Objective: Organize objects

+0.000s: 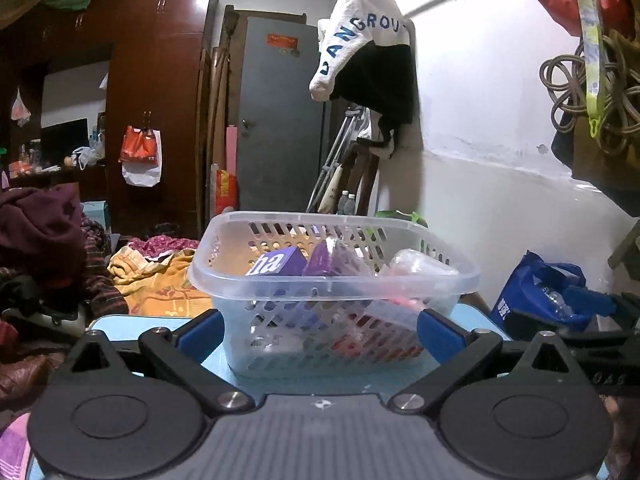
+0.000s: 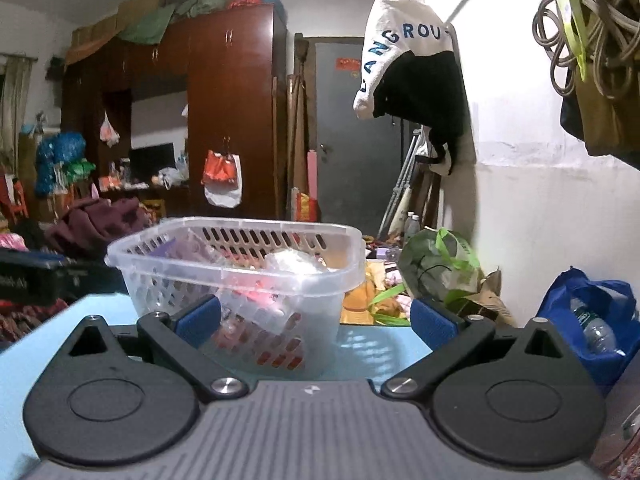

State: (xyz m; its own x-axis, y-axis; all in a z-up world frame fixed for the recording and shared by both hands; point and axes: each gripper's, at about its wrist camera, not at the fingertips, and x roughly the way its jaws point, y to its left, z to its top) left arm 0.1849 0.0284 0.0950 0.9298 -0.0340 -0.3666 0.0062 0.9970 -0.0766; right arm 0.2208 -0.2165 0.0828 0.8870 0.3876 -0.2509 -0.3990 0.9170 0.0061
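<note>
We see a clear plastic basket (image 1: 334, 276) standing on the light blue table (image 1: 120, 326), a purple box (image 1: 280, 265) and what may be wrapped packets inside it. Our left gripper (image 1: 320, 334) and right gripper (image 2: 316, 320) both gape wide before it, holding nothing.

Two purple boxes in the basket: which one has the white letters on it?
The left purple box, in the left wrist view: its face shows white "ha". The other purple box, just to its right in the clear basket, shows no lettering from here.
</note>
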